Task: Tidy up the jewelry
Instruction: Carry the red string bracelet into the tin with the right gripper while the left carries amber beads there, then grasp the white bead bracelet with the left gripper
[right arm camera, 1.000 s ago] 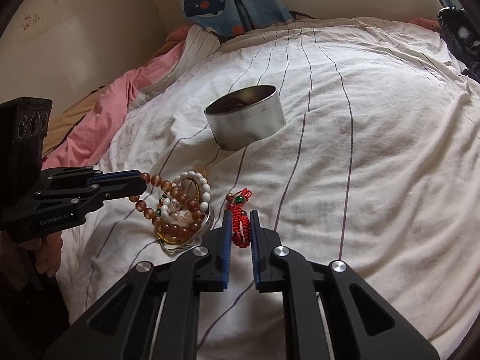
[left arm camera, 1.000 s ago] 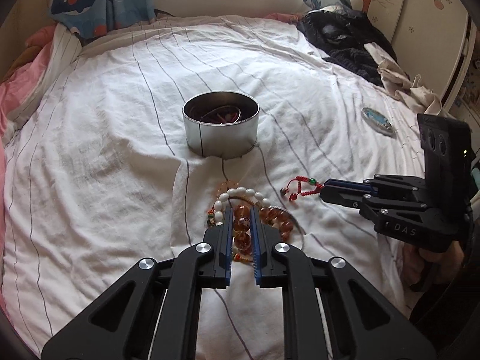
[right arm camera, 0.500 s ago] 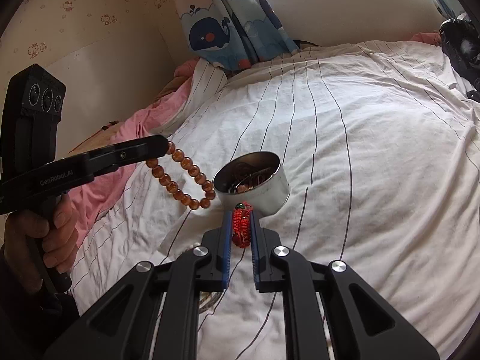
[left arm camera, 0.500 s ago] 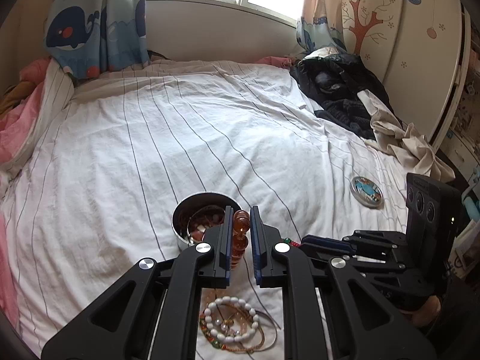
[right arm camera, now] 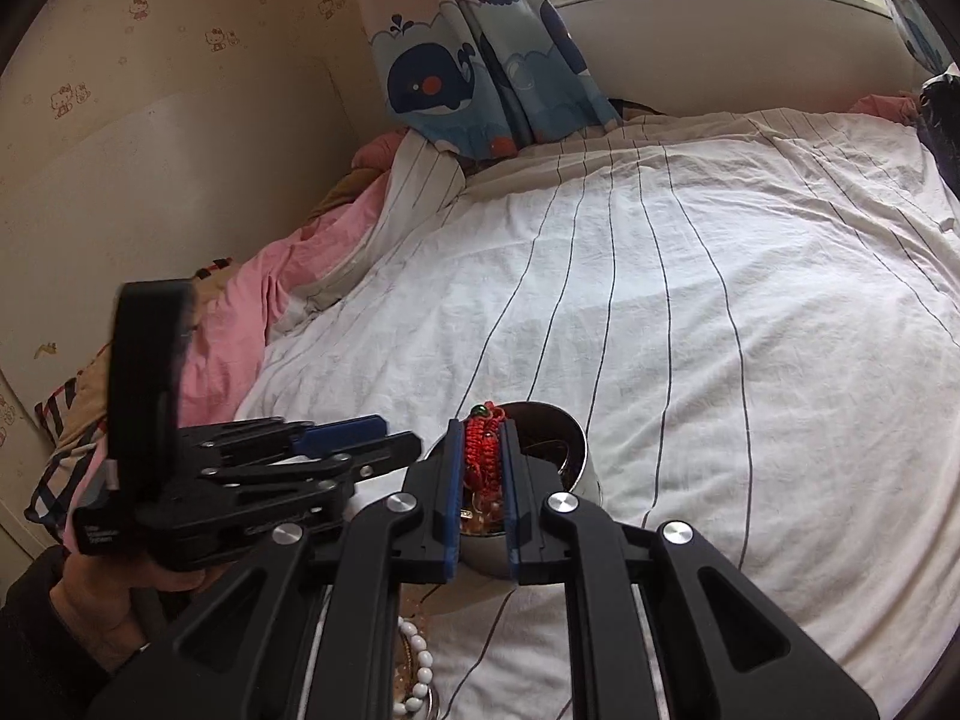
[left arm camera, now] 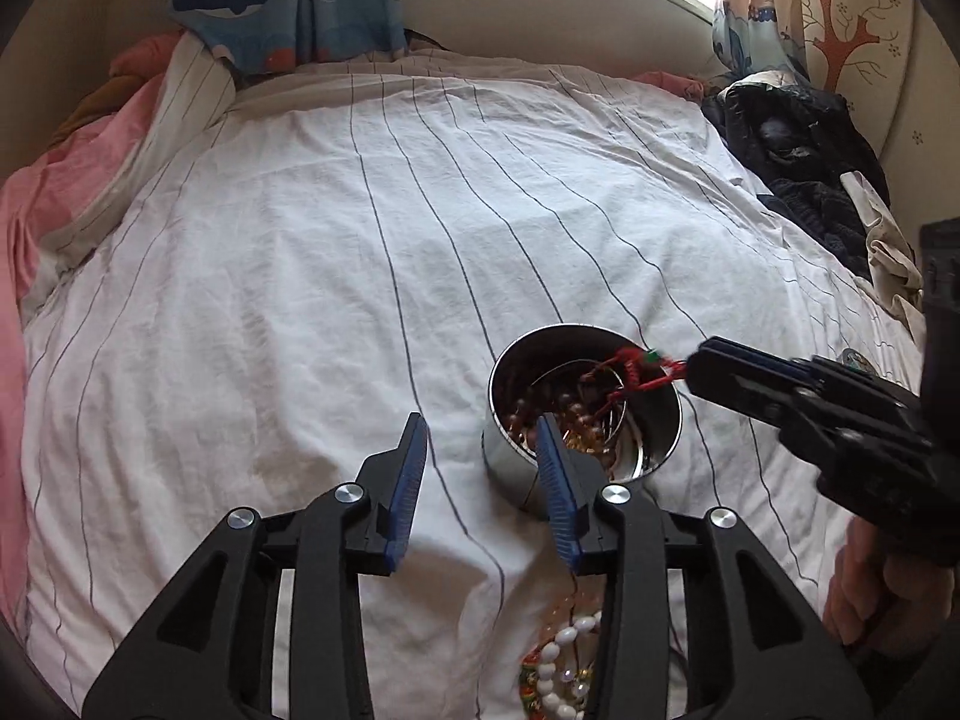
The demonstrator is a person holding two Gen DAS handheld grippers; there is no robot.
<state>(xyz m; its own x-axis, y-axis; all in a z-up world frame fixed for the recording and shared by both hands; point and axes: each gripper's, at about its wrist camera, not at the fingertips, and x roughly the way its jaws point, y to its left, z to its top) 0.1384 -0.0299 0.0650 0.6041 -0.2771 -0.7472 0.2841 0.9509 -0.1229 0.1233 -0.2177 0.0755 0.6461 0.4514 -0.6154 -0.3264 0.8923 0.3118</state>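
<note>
A round metal tin stands on the white striped bedsheet and holds several bead bracelets, amber beads among them. My left gripper is open and empty just left of the tin. My right gripper is shut on a red woven cord bracelet and holds it over the tin; in the left wrist view the red bracelet hangs over the tin's far right rim. White bead bracelets lie on the sheet near me.
Dark clothes are piled at the bed's right side. A pink blanket lies along the left edge. A small round blue lid lies on the sheet behind the right gripper. Whale curtains hang at the back.
My left gripper carried the amber bead bracelet from the pile to the tin and opened, leaving it inside. My right gripper lifted the red bracelet off the sheet to above the tin.
</note>
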